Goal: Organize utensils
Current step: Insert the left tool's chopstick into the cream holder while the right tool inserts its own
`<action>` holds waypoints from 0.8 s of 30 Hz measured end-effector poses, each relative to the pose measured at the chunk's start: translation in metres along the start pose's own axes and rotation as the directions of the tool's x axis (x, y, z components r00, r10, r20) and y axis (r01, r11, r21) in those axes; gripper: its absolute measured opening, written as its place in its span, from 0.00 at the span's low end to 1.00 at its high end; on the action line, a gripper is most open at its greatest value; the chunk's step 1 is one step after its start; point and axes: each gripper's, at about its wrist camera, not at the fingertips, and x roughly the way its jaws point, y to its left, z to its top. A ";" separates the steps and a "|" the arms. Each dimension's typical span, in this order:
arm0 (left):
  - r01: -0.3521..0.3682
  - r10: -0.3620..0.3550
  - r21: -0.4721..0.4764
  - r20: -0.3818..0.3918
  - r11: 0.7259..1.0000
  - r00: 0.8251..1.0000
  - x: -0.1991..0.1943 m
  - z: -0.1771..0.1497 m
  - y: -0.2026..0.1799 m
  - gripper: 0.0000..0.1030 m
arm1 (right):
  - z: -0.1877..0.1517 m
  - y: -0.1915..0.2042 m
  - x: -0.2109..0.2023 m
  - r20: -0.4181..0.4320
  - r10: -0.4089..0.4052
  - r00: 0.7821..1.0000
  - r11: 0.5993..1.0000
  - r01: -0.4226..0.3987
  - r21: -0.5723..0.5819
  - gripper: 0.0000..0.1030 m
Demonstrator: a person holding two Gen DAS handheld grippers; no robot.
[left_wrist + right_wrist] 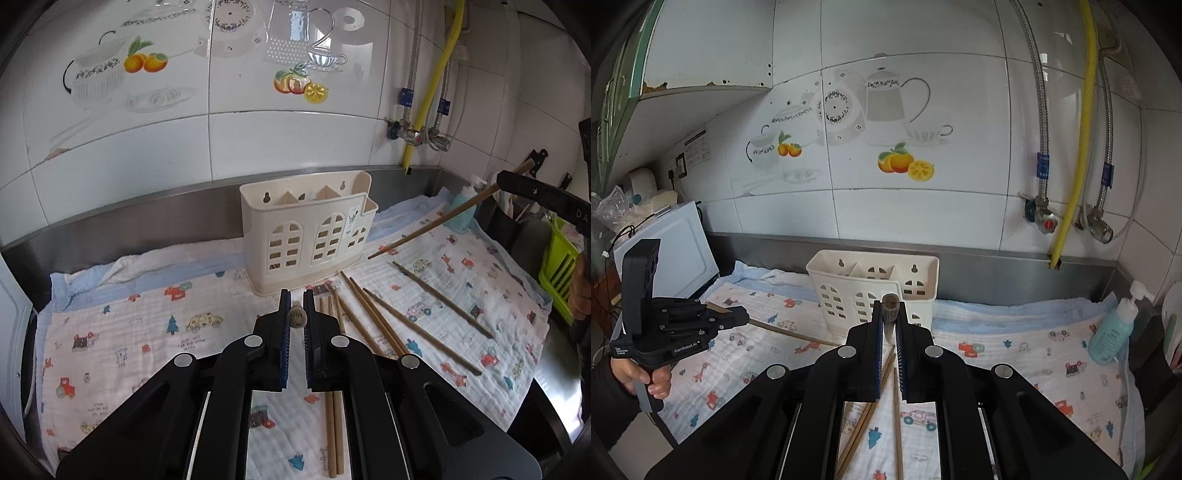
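Note:
A cream utensil holder (pixel 306 236) (pixel 871 291) with arched cut-outs stands on the printed cloth (pixel 147 332) against the steel backsplash. My left gripper (pixel 296 299) is shut on a brown chopstick (pixel 297 314), seen end-on between its pads. From the right wrist view the left gripper (pixel 744 317) hangs left of the holder, its chopstick (pixel 790 332) slanting down to the right. My right gripper (pixel 889 308) is shut on another chopstick (pixel 890 302). In the left wrist view the right gripper (pixel 502 181) is raised at the right, its chopstick (pixel 424 229) angled toward the holder's base. Several loose chopsticks (pixel 388 321) (pixel 864 417) lie on the cloth.
A teal pump bottle (pixel 1112 332) (pixel 463 210) stands at the cloth's right end, a green rack (pixel 557 266) beyond it. A white appliance (pixel 672 243) sits at the left. Water valves (pixel 1047 221) and a yellow hose (pixel 1078 166) line the tiled wall. A hand (pixel 639 376) grips the left tool.

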 end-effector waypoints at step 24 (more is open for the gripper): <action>-0.097 0.074 0.051 0.333 0.994 0.940 -0.039 0.174 -0.016 0.05 | 0.091 -0.018 0.063 -0.127 -0.018 0.992 0.997 0.009 -0.071 0.06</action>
